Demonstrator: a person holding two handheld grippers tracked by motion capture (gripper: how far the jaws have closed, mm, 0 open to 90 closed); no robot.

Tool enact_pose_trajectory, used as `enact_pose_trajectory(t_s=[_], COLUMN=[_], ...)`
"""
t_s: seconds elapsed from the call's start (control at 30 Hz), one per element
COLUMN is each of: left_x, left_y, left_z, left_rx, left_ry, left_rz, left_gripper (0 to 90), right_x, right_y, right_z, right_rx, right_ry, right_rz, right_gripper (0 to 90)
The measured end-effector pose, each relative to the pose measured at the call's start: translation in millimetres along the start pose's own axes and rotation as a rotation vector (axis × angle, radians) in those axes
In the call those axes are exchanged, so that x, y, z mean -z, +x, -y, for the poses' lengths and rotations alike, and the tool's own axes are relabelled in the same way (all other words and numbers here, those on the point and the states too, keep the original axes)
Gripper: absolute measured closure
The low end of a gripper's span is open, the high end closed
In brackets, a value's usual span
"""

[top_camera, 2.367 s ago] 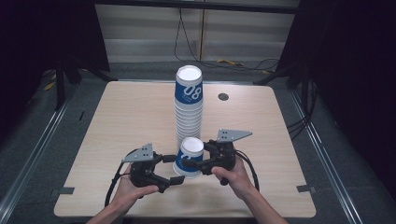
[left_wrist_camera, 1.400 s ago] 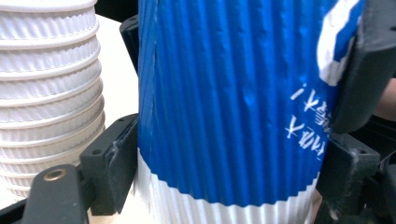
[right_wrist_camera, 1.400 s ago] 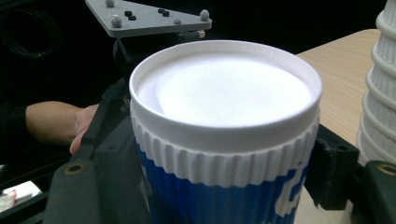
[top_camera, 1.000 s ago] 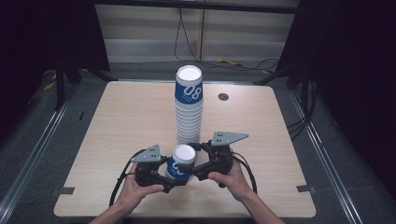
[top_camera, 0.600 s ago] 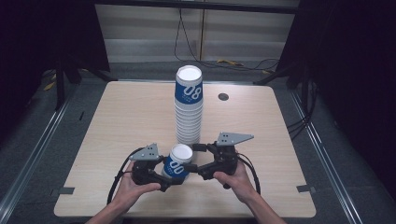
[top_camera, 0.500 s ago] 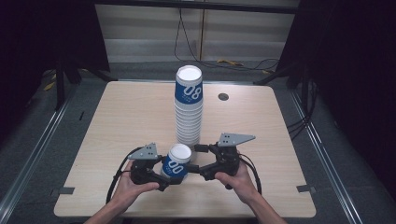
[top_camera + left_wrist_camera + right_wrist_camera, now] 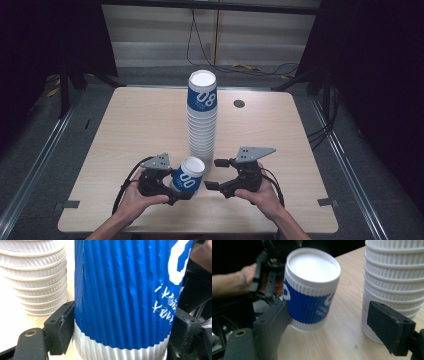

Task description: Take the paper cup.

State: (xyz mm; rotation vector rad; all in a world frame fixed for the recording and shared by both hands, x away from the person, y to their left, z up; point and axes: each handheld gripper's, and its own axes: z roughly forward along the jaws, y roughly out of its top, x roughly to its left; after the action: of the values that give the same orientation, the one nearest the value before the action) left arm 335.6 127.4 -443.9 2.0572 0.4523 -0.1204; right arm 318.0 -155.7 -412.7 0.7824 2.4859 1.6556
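A: Item, blue cup (image 7: 187,176): where, and who holds it?
B: Just in front of the cup stack (image 7: 202,122), tilted; left gripper (image 7: 120,335) clamps its lower wall. Right gripper (image 7: 216,174) stands off, jaws apart, lately narrowing, nothing between them
A: Progress?
B: Cup looks pulled free of the stack; setting it down remains. Its base is cut off; whether it touches the table (image 7: 130,125) can't be told
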Motion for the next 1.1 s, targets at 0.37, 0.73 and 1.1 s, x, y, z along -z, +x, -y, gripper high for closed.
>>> enact_pose_trajectory(t_s=[0.37,0.73,1.1], left_x=[-2.3,-14.7,-21.9], left_y=[-2.3,-9.2,-10.2], left_z=[-2.7,-16.6,-16.8], left_rx=[-0.025,-0.110,-0.144], left_ry=[0.064,0.186,0.283], left_rz=[-0.059,-0.059,-0.109], left_gripper=[19.9,19.9,19.9], right_x=[-4.6,-12.1,-13.9], right_y=[-1.4,-2.2,1.4], right_z=[1.9,1.9,3.2], right_rx=[-0.007,0.009,0.059], right_ry=[0.124,0.192,0.327], right_rz=[0.015,0.008,0.036], right_gripper=[18.2,18.6,15.8])
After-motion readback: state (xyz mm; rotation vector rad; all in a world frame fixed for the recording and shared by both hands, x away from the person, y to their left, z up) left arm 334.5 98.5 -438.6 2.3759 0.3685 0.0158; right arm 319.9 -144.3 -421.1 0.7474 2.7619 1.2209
